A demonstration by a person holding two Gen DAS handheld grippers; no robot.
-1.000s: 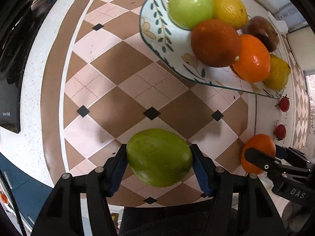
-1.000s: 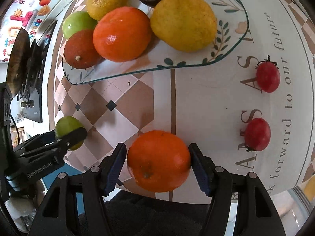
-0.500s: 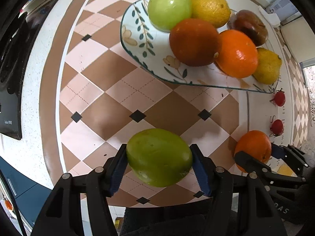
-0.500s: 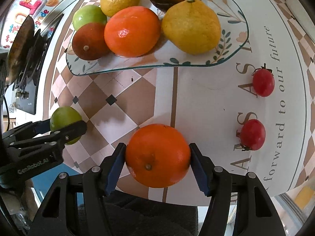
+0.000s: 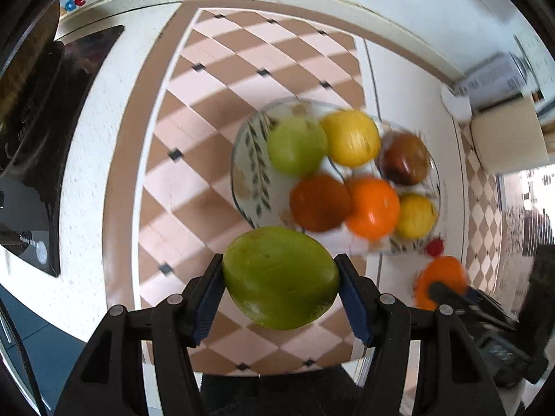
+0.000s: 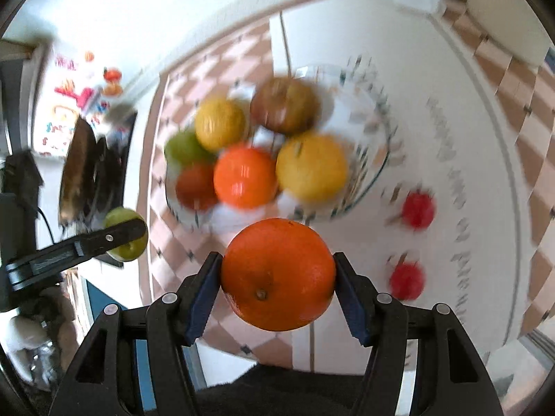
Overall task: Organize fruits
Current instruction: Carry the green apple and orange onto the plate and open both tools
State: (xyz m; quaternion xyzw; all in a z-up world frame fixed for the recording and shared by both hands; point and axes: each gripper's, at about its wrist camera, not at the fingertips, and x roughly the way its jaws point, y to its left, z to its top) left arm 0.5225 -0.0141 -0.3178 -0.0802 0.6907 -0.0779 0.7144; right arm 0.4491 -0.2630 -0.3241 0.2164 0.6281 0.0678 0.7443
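Both tongs have risen well above the counter since a moment ago: the plate (image 5: 242,159) that loomed close ahead now sits small and blurred far below, so both fruits look lifted clear and set to travel over it. The left tongs (image 5: 280,287) pinch the green fruit (image 5: 280,277) firmly between their blue pads. The right tongs (image 6: 277,284) clamp the orange (image 6: 277,274) likewise. Both tilt steeply downward, side by side, the plate just ahead of their tips.
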